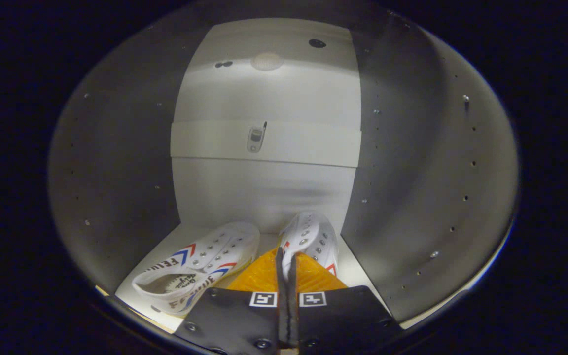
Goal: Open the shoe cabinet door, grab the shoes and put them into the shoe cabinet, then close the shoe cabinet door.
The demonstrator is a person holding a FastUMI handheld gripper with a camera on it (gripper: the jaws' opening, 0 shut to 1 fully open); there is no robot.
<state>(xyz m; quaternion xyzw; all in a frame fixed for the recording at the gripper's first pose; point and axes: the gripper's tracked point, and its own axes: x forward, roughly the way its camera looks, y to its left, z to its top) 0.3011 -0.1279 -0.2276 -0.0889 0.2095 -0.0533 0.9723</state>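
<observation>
I am looking into the shoe cabinet, and two white lace-up shoes with red and blue chevrons sit on its pale floor (355,273). The left shoe (205,268) lies tilted to the left of my fingers, its opening facing me. The right shoe (313,239) points toward the back panel, just ahead of my fingers. My gripper (287,260) is shut, and the thin rim of the right shoe's heel is pinched between the two fingers. Part of that shoe's heel is hidden behind the fingers.
A white back panel (264,197) closes the cabinet, crossed by a horizontal white rail (313,145) with a small metal fitting (256,138). The dark left wall (126,172) and right wall (412,197), both dotted with peg holes, stand close on either side.
</observation>
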